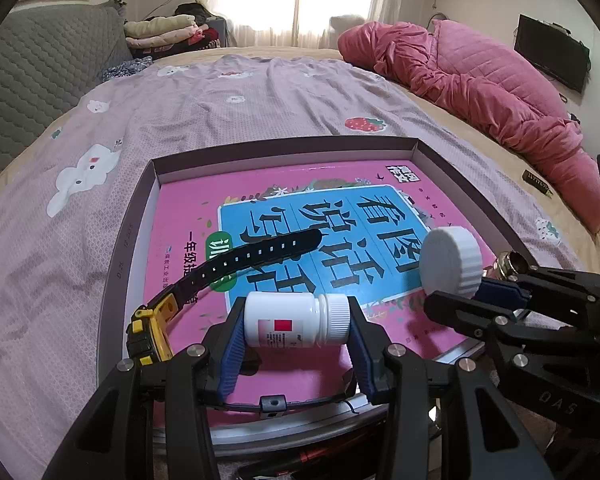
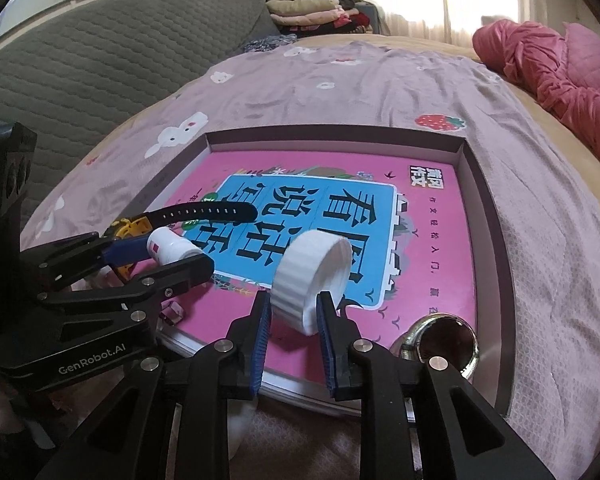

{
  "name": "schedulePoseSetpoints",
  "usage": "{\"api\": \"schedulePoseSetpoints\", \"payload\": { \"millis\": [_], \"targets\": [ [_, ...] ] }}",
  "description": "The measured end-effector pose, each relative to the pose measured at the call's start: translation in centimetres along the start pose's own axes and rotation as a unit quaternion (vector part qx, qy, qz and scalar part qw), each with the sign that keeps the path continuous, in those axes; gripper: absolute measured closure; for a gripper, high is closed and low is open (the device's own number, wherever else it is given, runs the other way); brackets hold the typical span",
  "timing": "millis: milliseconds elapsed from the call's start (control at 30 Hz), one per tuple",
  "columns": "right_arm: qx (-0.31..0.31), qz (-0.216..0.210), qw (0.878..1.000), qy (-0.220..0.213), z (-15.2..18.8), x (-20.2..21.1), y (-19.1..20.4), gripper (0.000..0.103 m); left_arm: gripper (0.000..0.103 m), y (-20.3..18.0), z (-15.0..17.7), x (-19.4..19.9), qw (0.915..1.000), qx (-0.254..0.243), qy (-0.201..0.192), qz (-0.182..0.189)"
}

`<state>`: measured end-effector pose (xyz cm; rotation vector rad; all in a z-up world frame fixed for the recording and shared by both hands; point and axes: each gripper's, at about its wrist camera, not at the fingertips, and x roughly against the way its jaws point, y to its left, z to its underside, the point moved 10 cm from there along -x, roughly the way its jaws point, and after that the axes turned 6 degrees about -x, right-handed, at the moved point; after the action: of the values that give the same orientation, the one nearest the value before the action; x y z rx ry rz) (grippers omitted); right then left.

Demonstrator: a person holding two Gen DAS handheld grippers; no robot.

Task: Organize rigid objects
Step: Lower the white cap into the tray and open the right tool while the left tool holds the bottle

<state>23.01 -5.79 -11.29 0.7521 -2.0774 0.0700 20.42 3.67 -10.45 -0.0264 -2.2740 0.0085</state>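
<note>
My left gripper (image 1: 296,326) is shut on a small white pill bottle (image 1: 296,320) lying sideways, held over the pink book (image 1: 188,248) in the shallow box (image 1: 128,236). My right gripper (image 2: 294,312) is shut on a large white ribbed lid (image 2: 310,280), standing on edge over the same book (image 2: 428,248); the lid also shows in the left wrist view (image 1: 452,264). A yellow and black watch (image 1: 220,276) lies on the book left of the bottle, strap stretched out. It also shows in the right wrist view (image 2: 204,214).
A shiny metal cup (image 2: 444,340) lies in the box's near right corner. The box (image 2: 484,184) sits on a purple patterned bedsheet (image 1: 220,100). A pink quilt (image 1: 480,80) is bunched at the far right, a grey sofa (image 1: 28,80) at the left.
</note>
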Motion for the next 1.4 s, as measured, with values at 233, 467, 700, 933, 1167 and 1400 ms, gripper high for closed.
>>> {"api": "schedulePoseSetpoints", "payload": {
  "millis": [233, 467, 700, 933, 1167, 1400],
  "targets": [
    [0.000, -0.004, 1.000, -0.004, 0.00, 0.28, 0.08, 0.069, 0.057, -0.15, 0.19, -0.28, 0.9999, -0.011, 0.004, -0.010],
    [0.004, 0.008, 1.000, -0.019, -0.55, 0.39, -0.10, 0.069, 0.057, -0.16, 0.19, -0.35, 0.9998, -0.013, 0.006, -0.013],
    [0.004, 0.007, 1.000, -0.022, -0.67, 0.44, -0.10, 0.069, 0.057, -0.17, 0.16, -0.40, 0.9997, -0.016, 0.007, -0.015],
    [-0.003, 0.006, 1.000, -0.023, -0.69, 0.56, -0.28, 0.069, 0.057, -0.21, 0.35, -0.54, 0.9994, -0.026, 0.010, -0.021],
    [-0.003, 0.007, 1.000, -0.025, -0.71, 0.61, -0.30, 0.069, 0.056, -0.32, 0.33, -0.57, 0.9993, -0.027, 0.011, -0.022],
    [-0.009, 0.003, 1.000, -0.028, -0.81, 0.81, -0.43, 0.066, 0.056, -0.32, 0.23, -0.51, 0.9994, -0.024, 0.009, -0.022]
  ]
}}
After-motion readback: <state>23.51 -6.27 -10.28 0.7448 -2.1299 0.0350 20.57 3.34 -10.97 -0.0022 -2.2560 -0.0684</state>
